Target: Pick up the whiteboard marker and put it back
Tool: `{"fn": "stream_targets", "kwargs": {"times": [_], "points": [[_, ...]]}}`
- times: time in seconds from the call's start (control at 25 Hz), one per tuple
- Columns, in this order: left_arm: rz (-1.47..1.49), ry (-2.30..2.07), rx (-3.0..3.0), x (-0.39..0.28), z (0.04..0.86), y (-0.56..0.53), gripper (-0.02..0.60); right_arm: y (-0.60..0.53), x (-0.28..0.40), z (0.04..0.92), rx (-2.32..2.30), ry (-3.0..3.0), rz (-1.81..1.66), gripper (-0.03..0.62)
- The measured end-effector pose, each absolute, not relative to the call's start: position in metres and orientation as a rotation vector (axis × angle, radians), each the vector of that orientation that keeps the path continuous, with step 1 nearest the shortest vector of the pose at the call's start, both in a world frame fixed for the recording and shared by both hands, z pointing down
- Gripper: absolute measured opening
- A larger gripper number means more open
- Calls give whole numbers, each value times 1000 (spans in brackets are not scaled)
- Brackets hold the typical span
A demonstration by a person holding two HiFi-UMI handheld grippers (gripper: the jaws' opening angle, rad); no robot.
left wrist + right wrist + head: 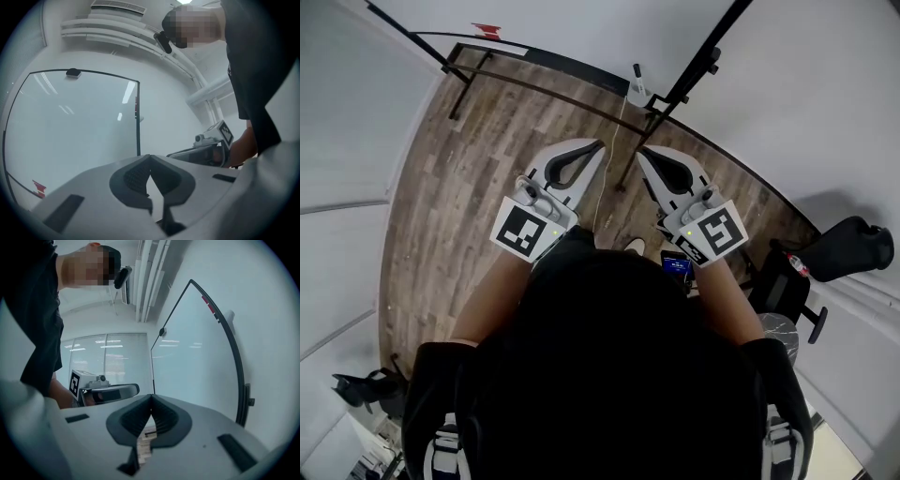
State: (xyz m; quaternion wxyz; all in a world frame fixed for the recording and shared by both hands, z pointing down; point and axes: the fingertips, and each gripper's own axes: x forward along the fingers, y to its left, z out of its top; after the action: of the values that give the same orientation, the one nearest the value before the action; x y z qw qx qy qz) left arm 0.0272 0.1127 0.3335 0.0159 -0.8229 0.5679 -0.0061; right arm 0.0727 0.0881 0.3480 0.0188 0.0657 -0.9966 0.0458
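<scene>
The left gripper [601, 146] and right gripper [641, 151] both have their jaws pressed together, holding nothing. The whiteboard marker [636, 70] is perhaps that dark stick on the whiteboard's [70, 140] frame edge. It is likely light, stiff and slick, so pinch mid-barrel.

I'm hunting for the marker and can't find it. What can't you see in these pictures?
- Marker: no view shows it for sure. In the head view, a small white thing ahead of the person is too small to tell.
- Whiteboard bottom edge: covered by the left gripper in its view and by the right gripper in its view.
- Floor by the feet: hidden by the person's head in the head view.
</scene>
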Motion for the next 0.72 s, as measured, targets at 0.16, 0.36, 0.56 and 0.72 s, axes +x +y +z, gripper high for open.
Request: {"fn": "stream_targets", "kwargs": {"times": [0.16,0.36,0.56,0.72], "points": [[-15,1740,-2580,-7,335,105,3,79,39,349,251,-3089,165,-3],[3,1713,-2609,-45,337,103,3,78,1,353,281,-3070,162,-3],[10,1677,-2646,-76,339,104,3,81,-30,351,332,-3060,170,-3],[6,1651,-2676,-95,341,106,3,84,-50,350,354,-3052,169,-3]]}}
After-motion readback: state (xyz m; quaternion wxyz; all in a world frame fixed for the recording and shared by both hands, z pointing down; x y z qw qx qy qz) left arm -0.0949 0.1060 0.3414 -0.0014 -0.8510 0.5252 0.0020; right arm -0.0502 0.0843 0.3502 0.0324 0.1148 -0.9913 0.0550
